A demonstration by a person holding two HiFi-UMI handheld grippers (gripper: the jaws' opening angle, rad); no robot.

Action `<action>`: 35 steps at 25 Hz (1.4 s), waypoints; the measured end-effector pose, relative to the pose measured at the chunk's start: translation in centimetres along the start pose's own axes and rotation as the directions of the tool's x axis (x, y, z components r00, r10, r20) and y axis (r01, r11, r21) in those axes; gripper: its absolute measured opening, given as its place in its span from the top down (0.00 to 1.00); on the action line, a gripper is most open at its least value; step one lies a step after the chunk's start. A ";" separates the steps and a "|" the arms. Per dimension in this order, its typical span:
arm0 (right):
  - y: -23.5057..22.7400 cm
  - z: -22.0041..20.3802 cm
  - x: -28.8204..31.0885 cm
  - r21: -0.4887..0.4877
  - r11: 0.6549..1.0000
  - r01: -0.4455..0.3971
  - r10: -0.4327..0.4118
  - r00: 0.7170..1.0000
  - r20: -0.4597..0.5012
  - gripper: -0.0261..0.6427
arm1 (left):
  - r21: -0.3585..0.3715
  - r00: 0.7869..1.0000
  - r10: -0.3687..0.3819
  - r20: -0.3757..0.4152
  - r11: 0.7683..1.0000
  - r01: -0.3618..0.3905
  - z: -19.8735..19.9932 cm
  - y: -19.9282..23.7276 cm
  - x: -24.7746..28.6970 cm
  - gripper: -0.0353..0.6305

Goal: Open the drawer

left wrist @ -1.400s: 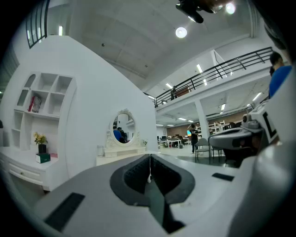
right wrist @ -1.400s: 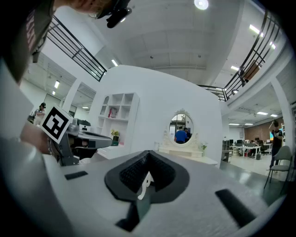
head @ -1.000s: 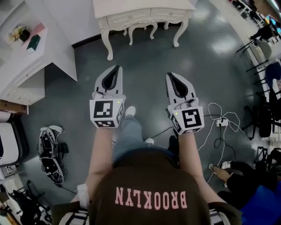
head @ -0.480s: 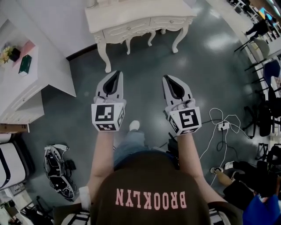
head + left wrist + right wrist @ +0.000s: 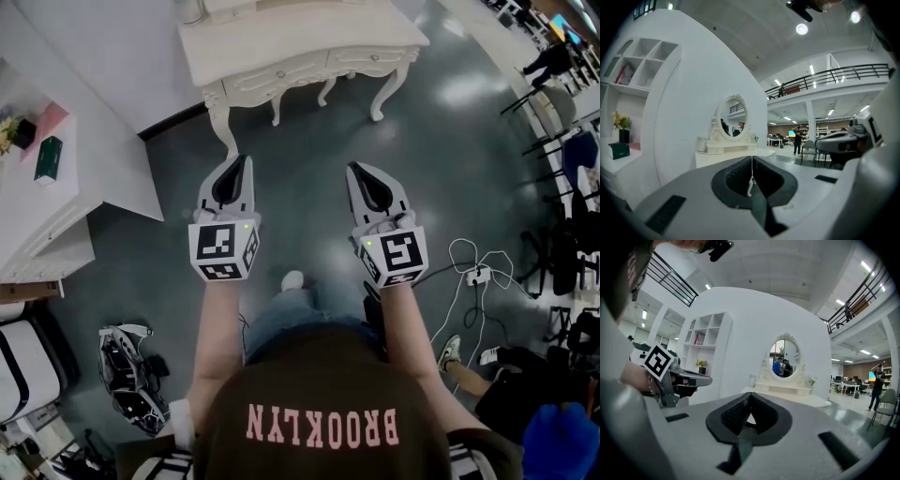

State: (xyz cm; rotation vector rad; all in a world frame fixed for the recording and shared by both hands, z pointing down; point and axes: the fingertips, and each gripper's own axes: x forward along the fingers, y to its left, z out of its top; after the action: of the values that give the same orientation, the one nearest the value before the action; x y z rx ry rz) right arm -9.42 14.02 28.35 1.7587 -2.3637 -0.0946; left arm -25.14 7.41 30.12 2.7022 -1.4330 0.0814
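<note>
White carved dressing table point(image 5: 300, 39), drawer point(image 5: 281, 78) shut, left tongs point(image 5: 242, 161) and right tongs point(image 5: 357, 170) closed, empty

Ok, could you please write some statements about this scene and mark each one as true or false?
1. The left hand-held gripper is shut and empty. True.
2. The right hand-held gripper grips a drawer handle. False: it is shut on nothing, apart from the dressing table.
3. An oval mirror stands on the dressing table. True.
4. The drawers are pulled out. False: both fronts sit closed.
5. The green box lies on the floor. False: it lies on the white counter at the left.
</note>
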 end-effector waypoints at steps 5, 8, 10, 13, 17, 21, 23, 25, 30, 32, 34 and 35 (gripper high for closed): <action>-2.3 -0.3 2.5 -0.002 1.000 -0.007 0.007 1.000 -0.003 0.97 | 0.001 1.000 0.017 -0.019 1.000 -0.017 -0.5 0.8 3.1 0.94; -4.1 -0.9 4.1 0.009 1.000 -0.008 0.008 1.000 -0.003 0.97 | 0.001 0.999 0.037 -0.016 0.999 -0.037 -0.4 1.1 5.3 0.94; -5.7 -1.3 5.3 0.020 1.000 -0.011 0.011 1.000 -0.001 0.97 | -0.004 0.998 0.060 -0.017 0.998 -0.060 -0.5 1.2 7.0 0.94; -8.3 -1.6 7.3 0.020 1.000 -0.024 0.024 1.000 0.005 0.97 | -0.017 0.996 0.082 -0.040 0.996 -0.082 -0.8 1.2 9.9 0.94; -12.9 -1.8 10.2 0.025 0.999 -0.035 0.035 0.999 0.010 0.97 | -0.047 0.995 0.094 -0.031 0.994 -0.096 -0.4 0.9 14.5 0.94; -18.0 -2.5 13.3 0.057 0.998 -0.039 0.039 0.999 0.009 0.97 | -0.046 0.992 0.123 -0.040 0.991 -0.124 -0.4 0.3 19.5 0.94; -20.4 -2.8 15.0 0.071 0.996 -0.049 0.049 0.999 0.008 0.97 | -0.043 0.989 0.140 -0.055 0.989 -0.142 -0.6 0.1 22.1 0.94; -22.4 -3.0 16.7 0.077 0.995 -0.067 0.066 0.998 0.011 0.97 | -0.043 0.985 0.158 -0.064 0.986 -0.161 -0.7 0.0 24.6 0.94; -27.3 -3.8 20.6 0.076 0.991 -0.112 0.112 0.994 0.005 0.97 | -0.057 0.973 0.210 -0.094 0.975 -0.216 -1.2 0.0 30.1 0.94; -29.1 -4.2 22.0 0.075 0.988 -0.132 0.132 0.991 -0.001 0.97 | -0.061 0.969 0.227 -0.103 0.970 -0.234 -1.4 -0.1 31.9 0.94; -30.5 -4.7 23.3 0.066 0.986 -0.153 0.154 0.988 -0.011 0.97 | -0.066 0.964 0.243 -0.109 0.966 -0.251 -1.6 0.0 33.5 0.94; -31.1 -5.0 23.8 0.063 0.985 -0.163 0.164 0.986 -0.017 0.97 | -0.071 0.963 0.246 -0.113 0.965 -0.254 -1.8 0.0 34.2 0.94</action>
State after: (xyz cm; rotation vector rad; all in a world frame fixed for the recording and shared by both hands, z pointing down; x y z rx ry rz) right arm 14.27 -17.51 30.83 1.5745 -2.5093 0.0214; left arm -5.96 -20.60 34.83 2.3995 -1.6968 0.1697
